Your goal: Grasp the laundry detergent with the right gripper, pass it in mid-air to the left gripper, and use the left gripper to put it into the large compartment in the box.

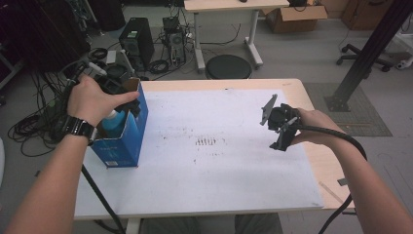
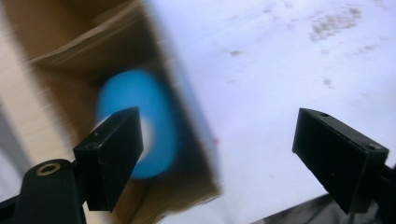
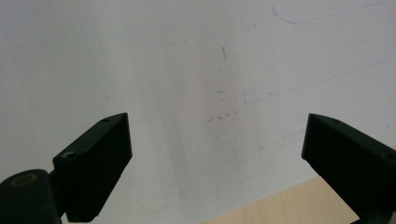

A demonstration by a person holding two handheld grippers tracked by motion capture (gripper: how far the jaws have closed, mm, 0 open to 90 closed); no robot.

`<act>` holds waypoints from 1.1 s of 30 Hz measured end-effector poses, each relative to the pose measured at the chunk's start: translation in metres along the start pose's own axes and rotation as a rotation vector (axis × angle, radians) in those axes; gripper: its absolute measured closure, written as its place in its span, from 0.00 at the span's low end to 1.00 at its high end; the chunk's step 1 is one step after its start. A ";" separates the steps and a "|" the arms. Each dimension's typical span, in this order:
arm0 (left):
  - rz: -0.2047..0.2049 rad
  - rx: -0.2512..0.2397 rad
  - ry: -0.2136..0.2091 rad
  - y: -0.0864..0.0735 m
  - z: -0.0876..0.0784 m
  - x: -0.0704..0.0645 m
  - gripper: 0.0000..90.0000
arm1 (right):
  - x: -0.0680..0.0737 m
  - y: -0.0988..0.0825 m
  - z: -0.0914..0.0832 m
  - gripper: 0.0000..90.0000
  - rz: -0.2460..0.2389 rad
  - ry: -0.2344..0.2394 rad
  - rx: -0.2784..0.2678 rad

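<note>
High view. Counter (image 1: 311,161): pale wood top, most of it covered by a white sheet (image 1: 219,161) bearing small dark marks near its centre. Blue box (image 1: 127,141): open-topped cardboard carton standing at the sheet's 9 o'clock edge, brown inside. Blue bottle (image 1: 113,120): lies inside the carton, pale cap end showing. Left gripper (image 1: 127,103): held by the left hand (image 1: 92,100) directly over the carton's open top; a dark watch sits on that wrist; jaw spread cannot be told from here. Right gripper (image 1: 278,127): held by the right hand (image 1: 316,127) above the sheet's 3 o'clock side, well apart from the carton, grey plate on top, black cable trailing toward 5 o'clock. Floor beyond, at 12 o'clock: computer towers, a round black stool, a second table, cardboard boxes.

Left gripper view. Left gripper (image 2: 215,154): jaws wide apart, nothing between them. Blue bottle (image 2: 152,116): blurred, inside the blue box (image 2: 187,154), partly behind the jaw at 8 o'clock. White sheet (image 2: 289,65) fills the area from 12 to 4 o'clock.

Right gripper view. Right gripper (image 3: 217,163): jaws wide apart, empty. White sheet (image 3: 187,70) lies beneath, with faint scratches; a strip of bare counter (image 3: 285,207) shows at 5 o'clock.
</note>
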State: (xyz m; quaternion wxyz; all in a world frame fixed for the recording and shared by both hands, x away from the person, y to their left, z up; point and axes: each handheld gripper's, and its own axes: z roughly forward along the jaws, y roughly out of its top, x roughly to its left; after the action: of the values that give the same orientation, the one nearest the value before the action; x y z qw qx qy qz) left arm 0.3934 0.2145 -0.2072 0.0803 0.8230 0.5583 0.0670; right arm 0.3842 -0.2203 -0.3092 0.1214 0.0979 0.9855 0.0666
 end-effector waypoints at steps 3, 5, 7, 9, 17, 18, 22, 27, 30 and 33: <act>0.048 0.000 -0.010 0.004 0.005 -0.014 0.18 | 0.001 0.000 0.000 0.09 0.000 -0.001 -0.006; 0.083 -0.003 -0.029 0.007 0.008 -0.023 0.17 | 0.001 0.000 -0.001 0.09 0.005 0.001 -0.012; 0.119 -0.008 -0.039 0.010 0.012 -0.034 0.15 | 0.002 0.000 -0.001 0.09 0.006 0.000 -0.012; 0.155 -0.012 -0.050 0.013 0.016 -0.045 0.15 | 0.001 0.000 0.000 0.08 0.014 0.005 -0.017; 0.256 -0.010 -0.101 0.020 0.040 -0.079 0.10 | 0.001 0.002 0.001 0.07 0.022 0.033 -0.064; 0.263 -0.006 -0.108 0.020 0.044 -0.082 0.10 | 0.000 0.002 0.001 0.07 0.023 0.041 -0.070; 0.316 0.005 -0.166 0.020 0.058 -0.094 0.06 | 0.000 0.003 0.001 0.07 0.036 0.079 -0.104; 0.336 0.004 -0.187 0.018 0.070 -0.102 0.05 | 0.001 0.005 0.001 0.07 0.045 0.102 -0.133; 0.340 0.014 -0.193 0.017 0.076 -0.104 0.05 | 0.002 0.006 0.002 0.06 0.043 0.107 -0.137; 0.345 0.021 -0.203 0.017 0.079 -0.105 0.05 | 0.001 0.007 0.002 0.06 0.041 0.108 -0.139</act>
State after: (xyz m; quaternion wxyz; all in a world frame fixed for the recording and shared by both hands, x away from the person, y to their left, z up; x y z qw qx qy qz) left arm 0.3858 0.1057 -0.2834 0.1149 0.9098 0.3988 -0.0092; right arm 0.3850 -0.2128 -0.3106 0.0733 0.1056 0.9814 0.1427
